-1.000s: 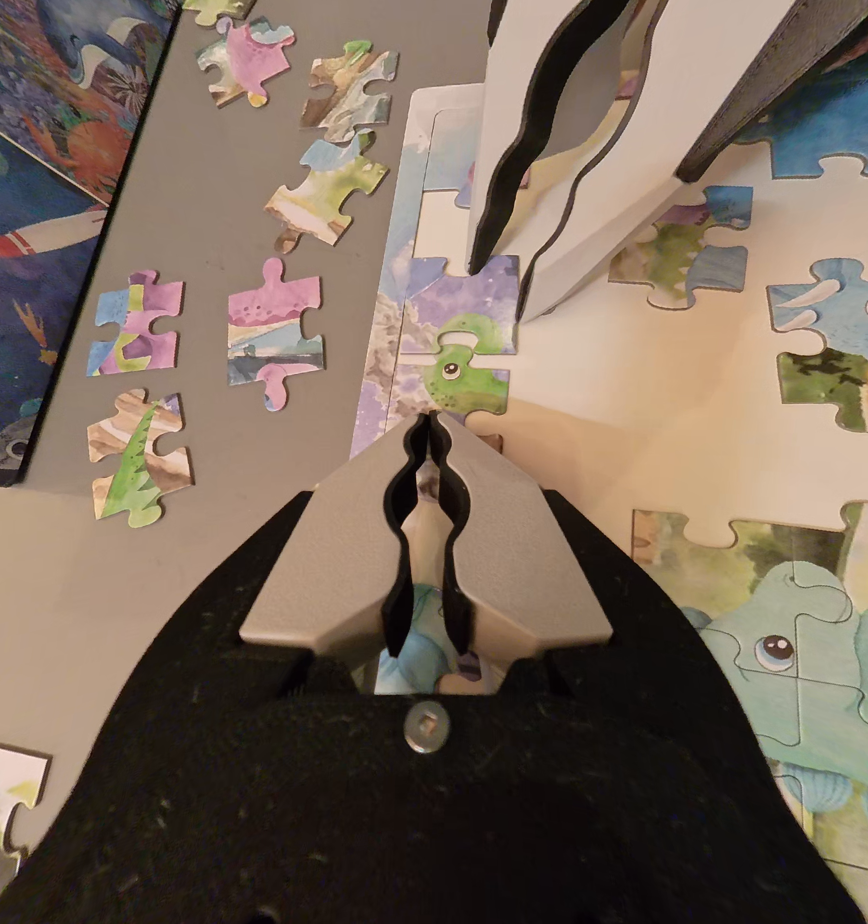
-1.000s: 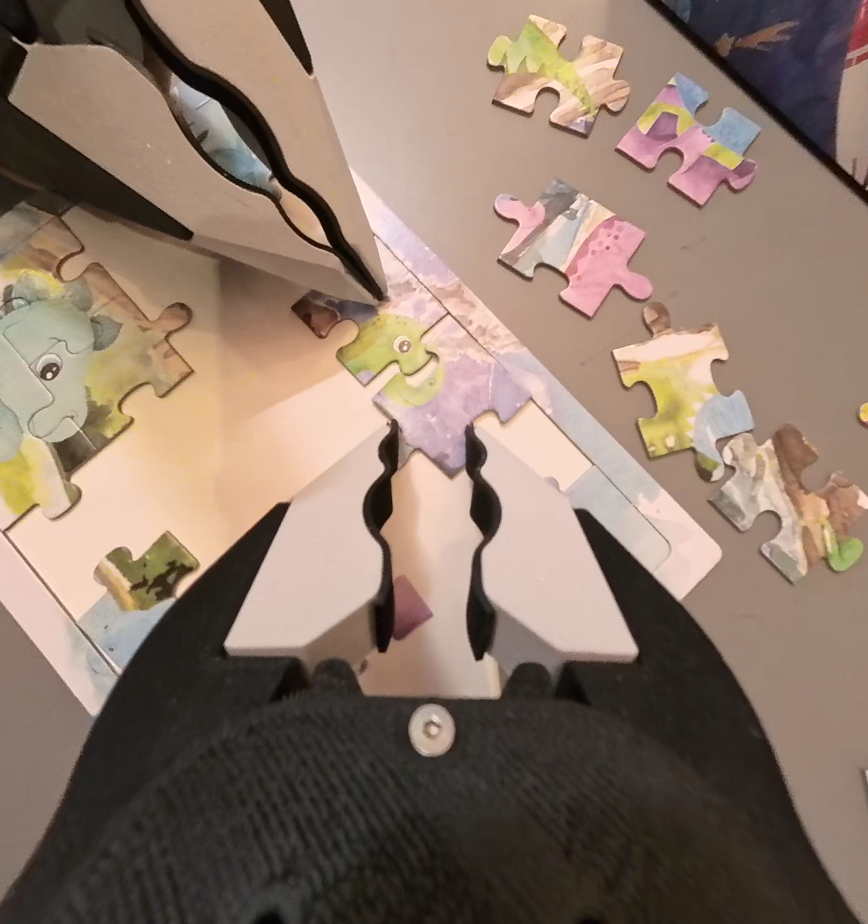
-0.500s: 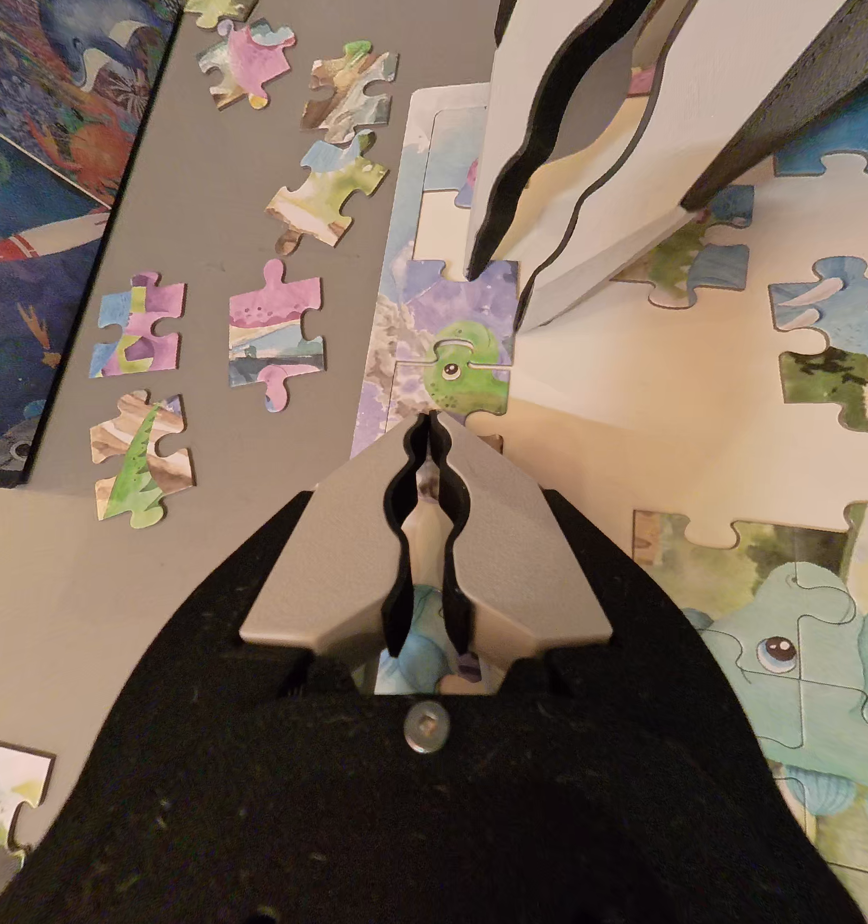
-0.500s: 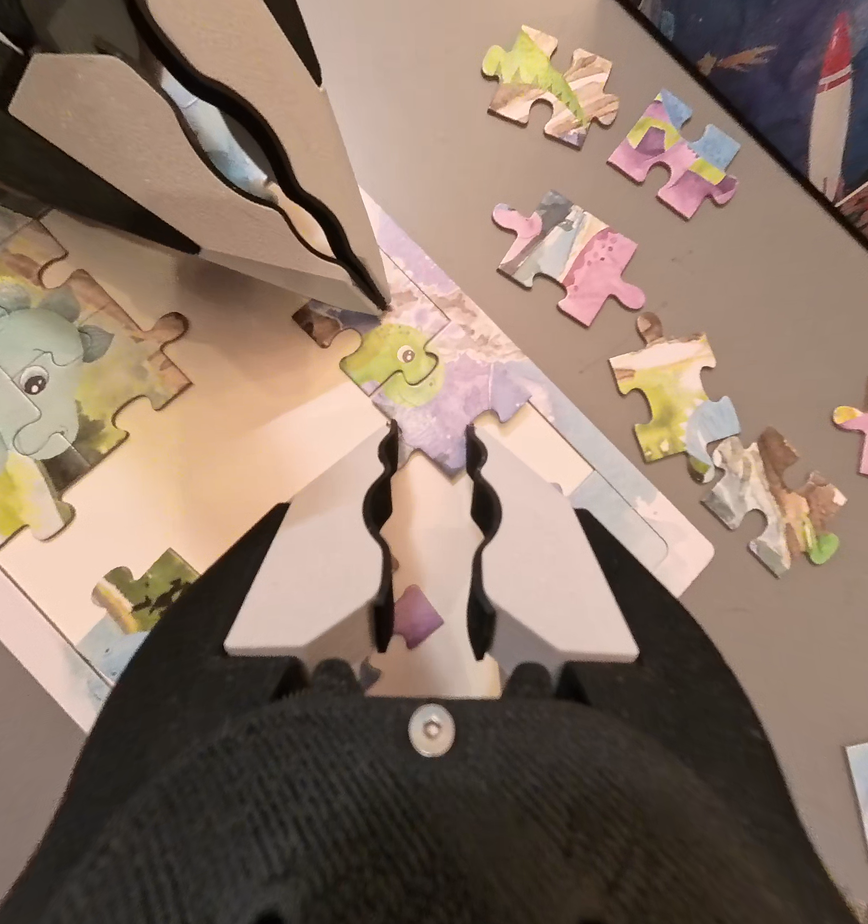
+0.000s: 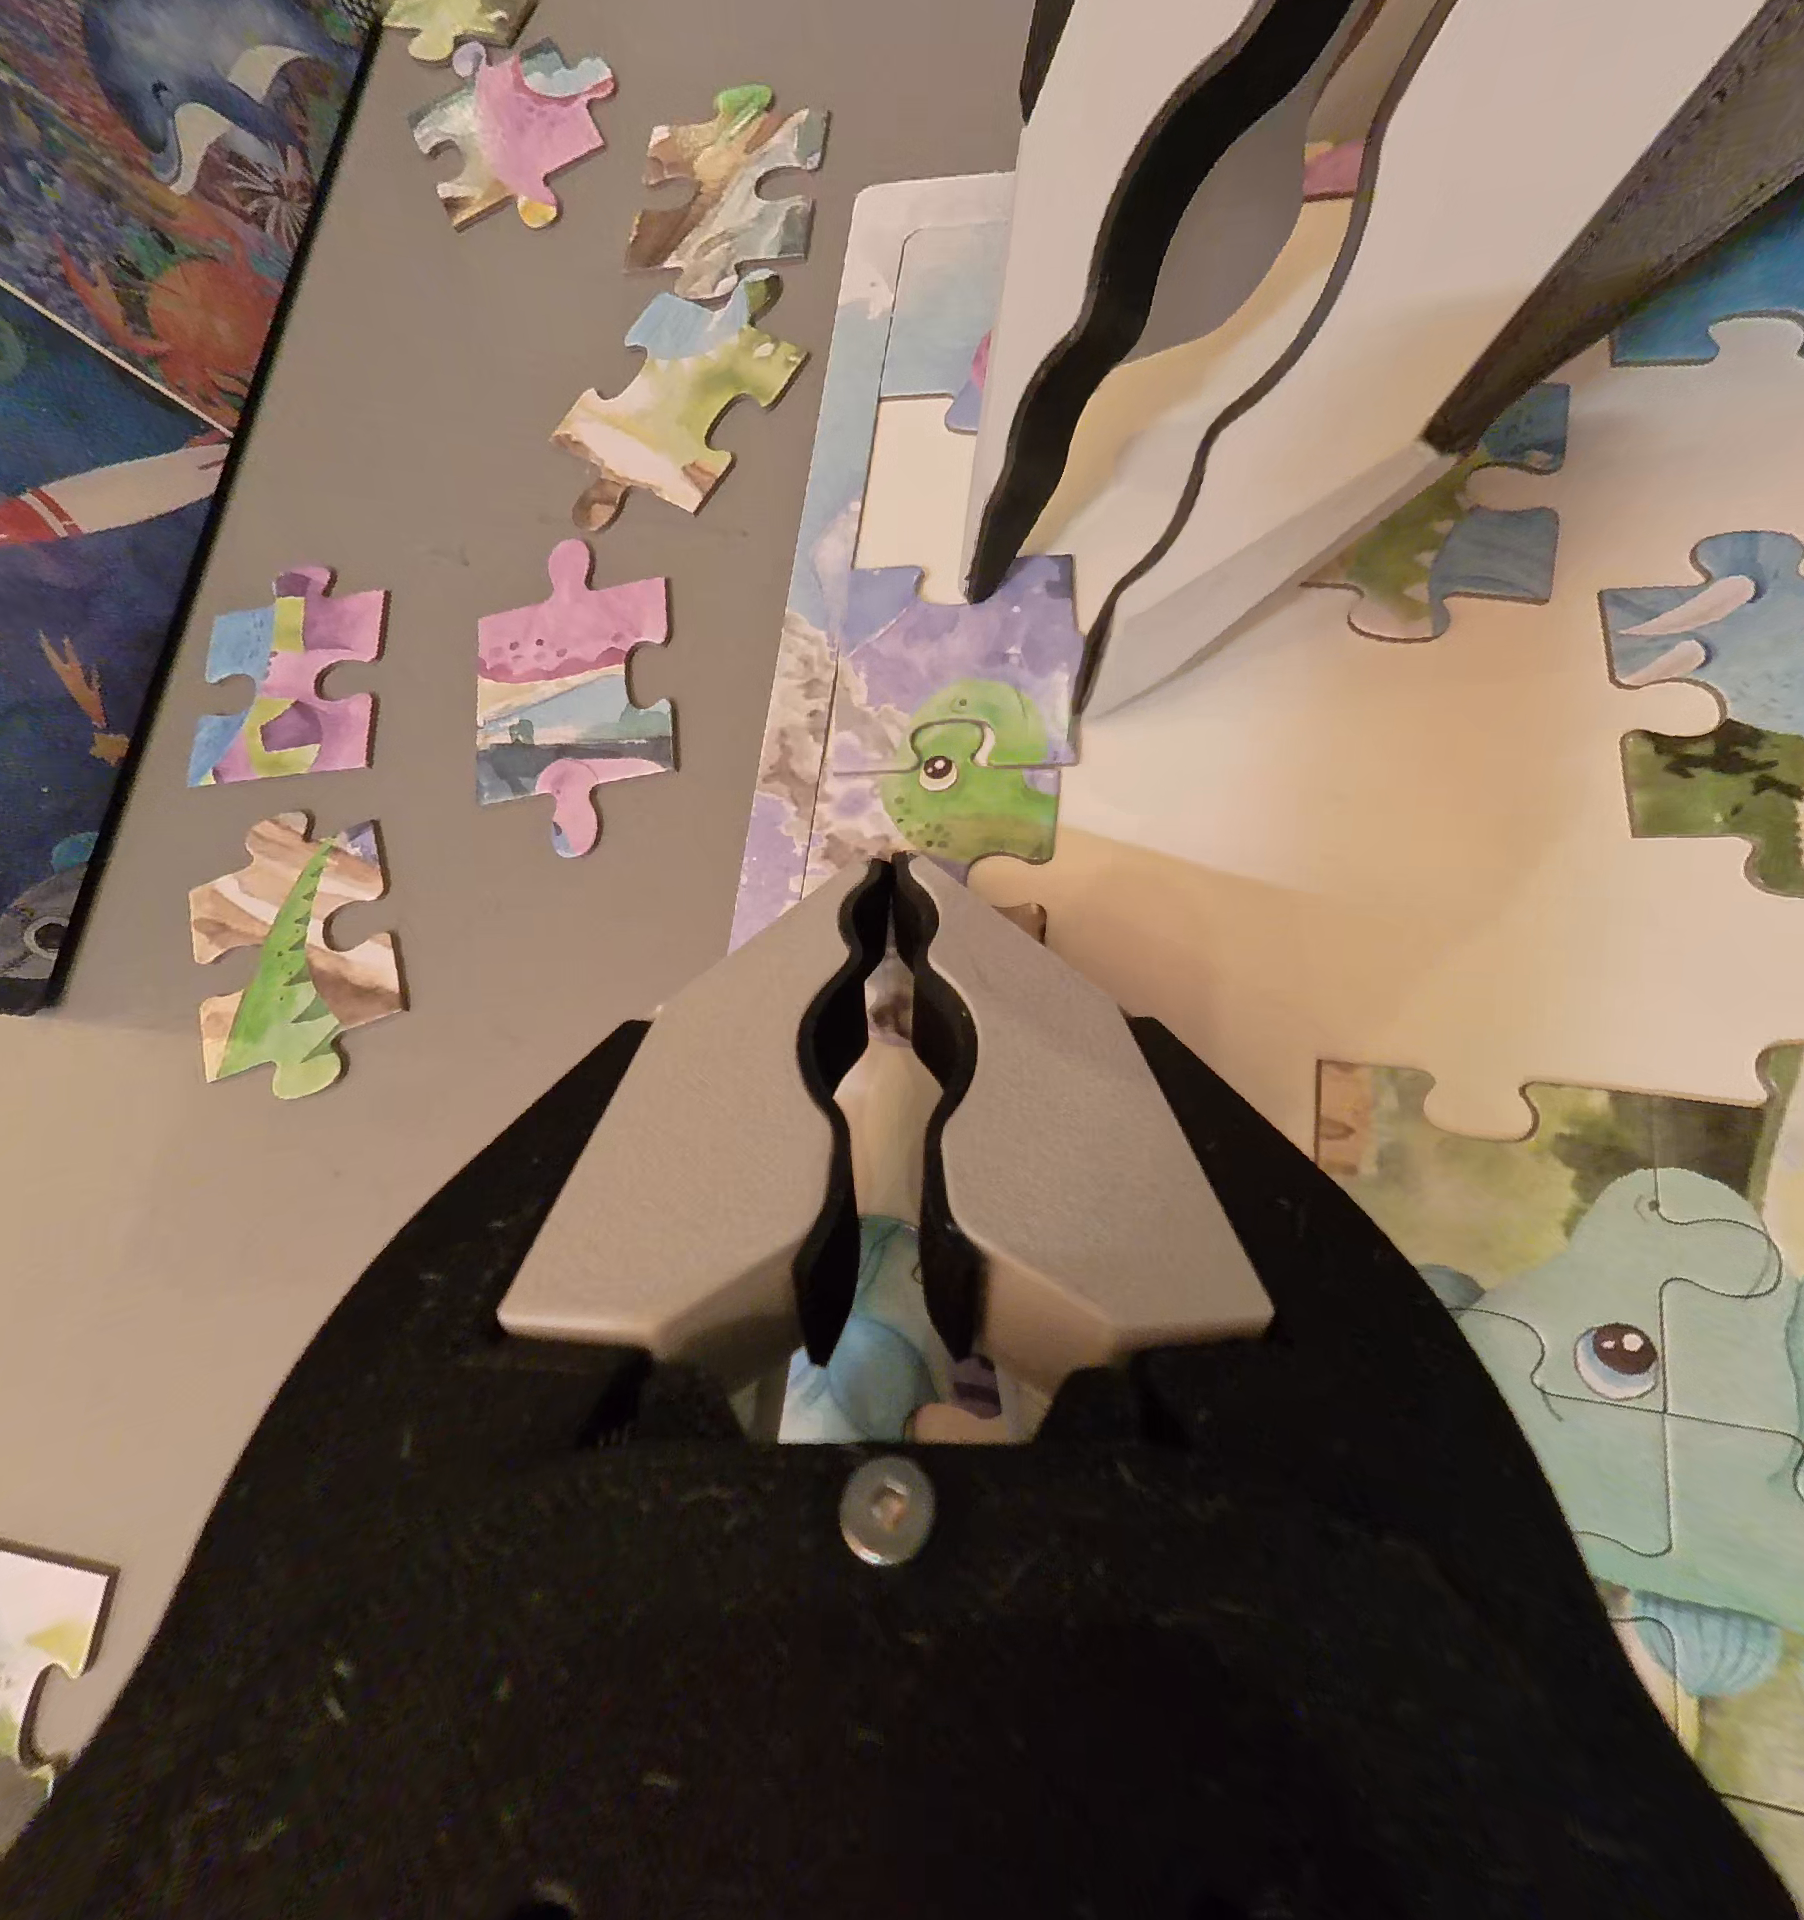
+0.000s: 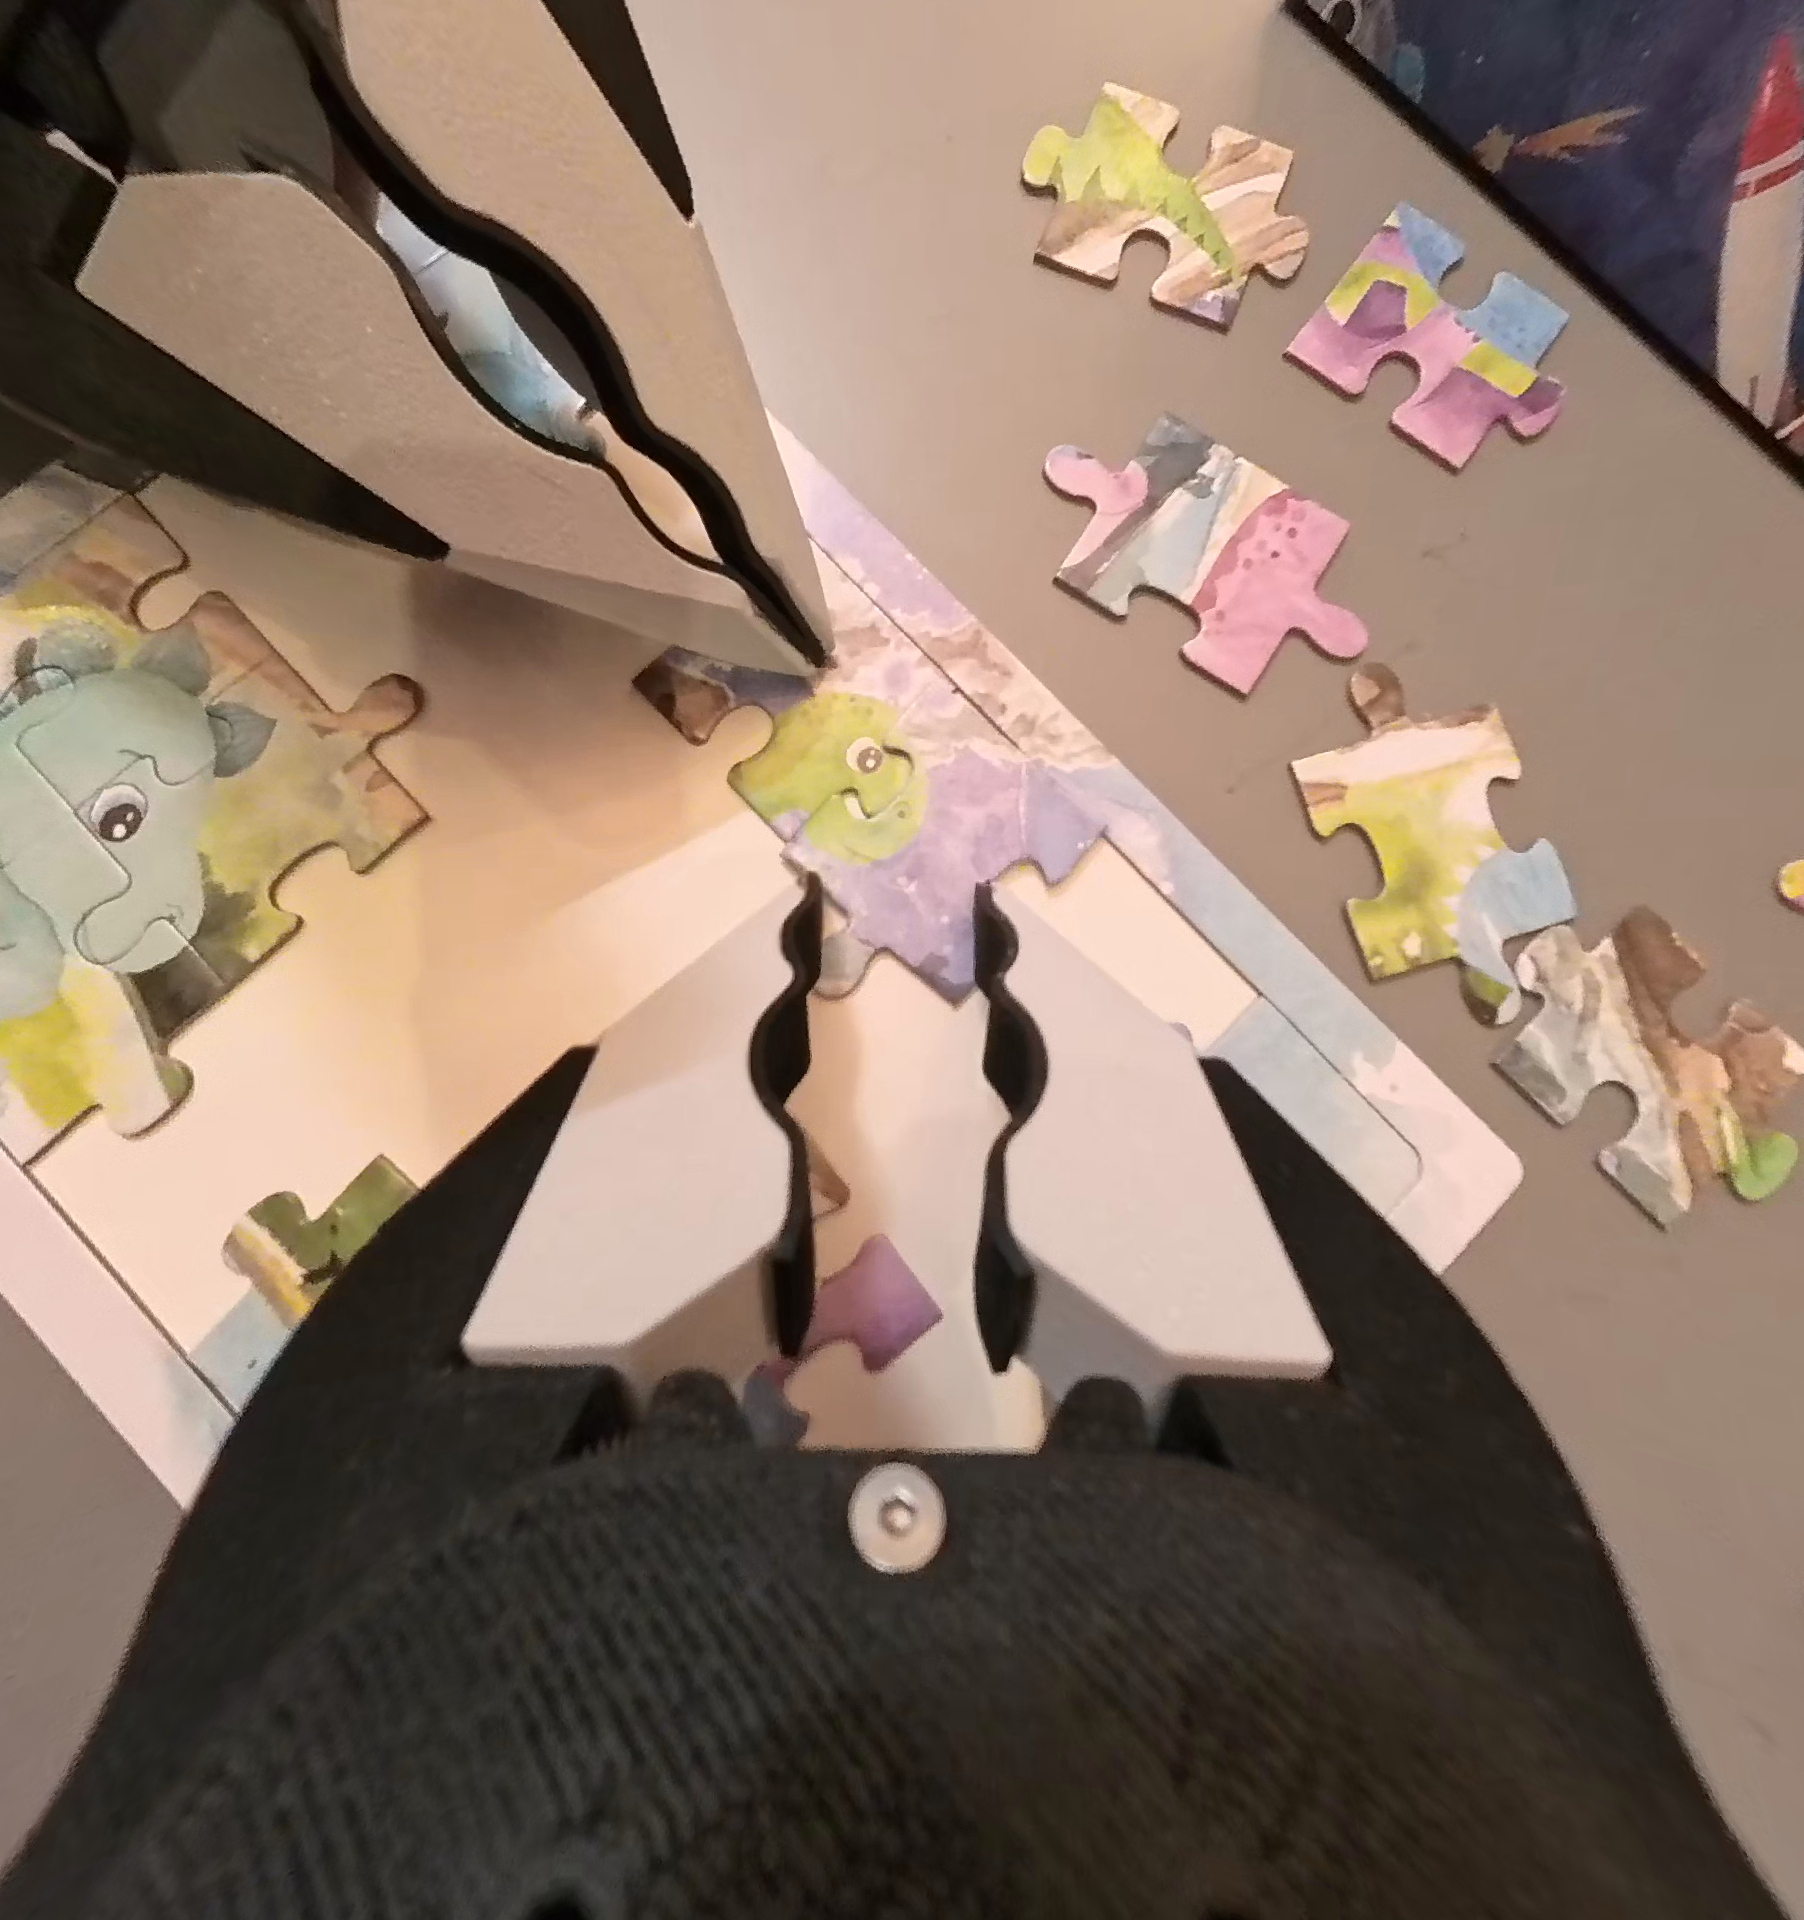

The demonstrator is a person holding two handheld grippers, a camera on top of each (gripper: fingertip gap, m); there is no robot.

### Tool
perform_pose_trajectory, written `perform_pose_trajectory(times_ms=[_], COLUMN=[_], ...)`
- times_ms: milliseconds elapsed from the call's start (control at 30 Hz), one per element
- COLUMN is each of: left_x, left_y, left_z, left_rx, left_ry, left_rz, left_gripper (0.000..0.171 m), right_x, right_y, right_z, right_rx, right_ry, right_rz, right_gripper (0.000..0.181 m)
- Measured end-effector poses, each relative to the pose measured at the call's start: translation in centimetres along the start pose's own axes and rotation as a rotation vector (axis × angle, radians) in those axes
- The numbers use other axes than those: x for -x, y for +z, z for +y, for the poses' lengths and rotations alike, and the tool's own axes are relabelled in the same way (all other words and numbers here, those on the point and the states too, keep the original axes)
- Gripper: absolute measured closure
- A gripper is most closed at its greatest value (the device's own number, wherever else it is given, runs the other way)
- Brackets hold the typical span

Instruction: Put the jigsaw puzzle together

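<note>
The white puzzle tray (image 5: 1293,935) lies on a grey table, partly filled. At its left edge a purple piece (image 5: 965,655) is joined to a green dinosaur-head piece (image 5: 965,810). My left gripper (image 5: 893,873) is shut and empty, its tips at the near edge of the green piece. My right gripper (image 6: 895,896) is open, its fingertips over the far edge of the purple piece (image 6: 939,873). It also shows in the left wrist view (image 5: 1033,644). The left gripper (image 6: 815,655) touches the green piece (image 6: 836,769) in the right wrist view.
Several loose pieces (image 5: 576,707) lie on the grey table left of the tray, also in the right wrist view (image 6: 1204,561). A joined turquoise dinosaur section (image 5: 1656,1351) and a blue dinosaur piece (image 5: 1750,665) sit in the tray. Dark space-themed puzzle boards (image 5: 46,416) lie beyond the loose pieces. Spacing between my two grippers at the tips: around 5 cm. From either gripper's tips it is about 12 cm to the joined turquoise dinosaur section (image 5: 1656,1351). Seen from the right wrist view (image 6: 94,835) as well.
The right gripper's open fingers have shifted slightly toward the left gripper, and the purple piece has slid with them against the green piece. The left gripper has stayed shut and still.
</note>
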State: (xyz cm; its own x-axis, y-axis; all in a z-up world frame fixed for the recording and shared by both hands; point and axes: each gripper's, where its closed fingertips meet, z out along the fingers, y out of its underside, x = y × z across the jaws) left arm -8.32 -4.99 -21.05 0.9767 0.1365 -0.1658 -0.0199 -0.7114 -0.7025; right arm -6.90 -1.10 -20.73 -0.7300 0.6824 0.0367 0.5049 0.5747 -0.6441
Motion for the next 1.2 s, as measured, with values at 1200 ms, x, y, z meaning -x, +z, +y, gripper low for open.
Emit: perform_pose_trajectory(times_ms=[1200], left_x=[0.0], left_y=[0.0], left_z=[0.0], left_rx=[0.0], left_ry=[0.008], left_rz=[-0.006], left_gripper=[0.171], right_x=[-0.2], right_y=[0.5], right_z=[-1.0], right_rx=[-0.085], right_ry=[-0.087], right_rz=[-0.001], right_gripper=[0.16])
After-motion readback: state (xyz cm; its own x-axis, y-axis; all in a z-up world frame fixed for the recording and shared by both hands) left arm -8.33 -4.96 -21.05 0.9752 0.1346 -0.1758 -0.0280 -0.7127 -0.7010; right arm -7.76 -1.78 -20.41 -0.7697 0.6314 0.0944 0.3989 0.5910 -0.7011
